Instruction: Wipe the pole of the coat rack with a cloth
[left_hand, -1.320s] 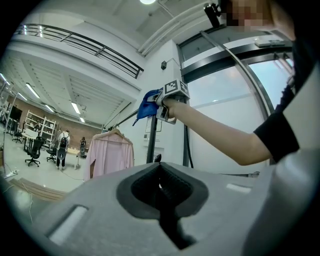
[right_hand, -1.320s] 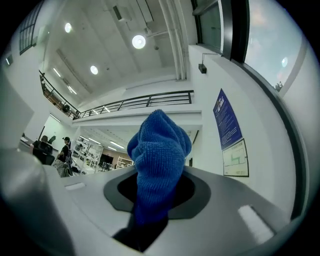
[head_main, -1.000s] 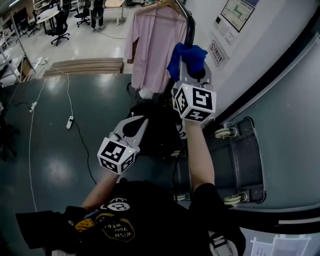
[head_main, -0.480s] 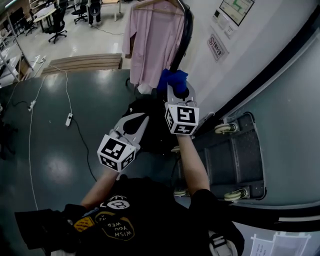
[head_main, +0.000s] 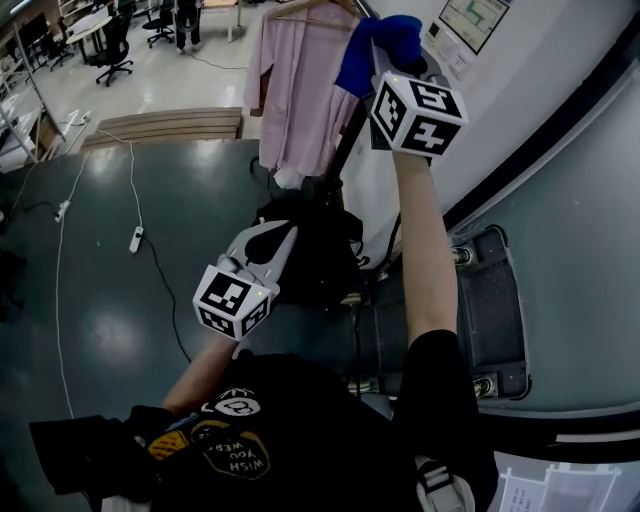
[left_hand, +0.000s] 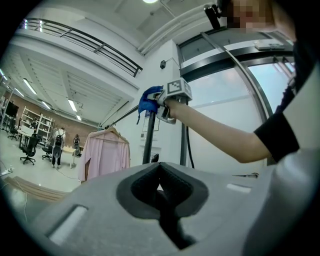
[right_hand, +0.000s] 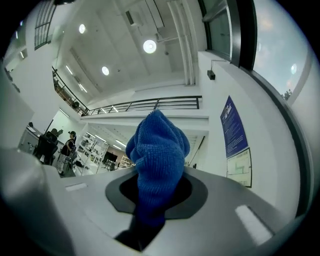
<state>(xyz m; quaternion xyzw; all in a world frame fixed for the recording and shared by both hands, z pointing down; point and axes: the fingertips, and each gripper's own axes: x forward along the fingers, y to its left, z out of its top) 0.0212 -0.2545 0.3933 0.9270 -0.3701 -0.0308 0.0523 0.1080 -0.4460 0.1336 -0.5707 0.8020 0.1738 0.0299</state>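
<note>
The black pole (head_main: 345, 150) of the coat rack rises at the middle top of the head view, and shows as a dark upright (left_hand: 149, 135) in the left gripper view. My right gripper (head_main: 395, 50) is raised high against the pole, shut on a bunched blue cloth (head_main: 378, 45) (right_hand: 157, 160) that the left gripper view shows touching the pole (left_hand: 148, 99). My left gripper (head_main: 265, 250) hangs lower and to the left, away from the pole, its jaws shut on nothing (left_hand: 161, 192).
A pink shirt (head_main: 300, 90) hangs on a hanger from the rack, left of the pole. A black bag (head_main: 315, 255) sits at the rack's base. A grey wheeled cart (head_main: 480, 310) stands by the white wall on the right. White cables (head_main: 140, 235) trail across the dark floor.
My right gripper went down the pole with the cloth, then rose well up to near its top. The left gripper stayed where it was.
</note>
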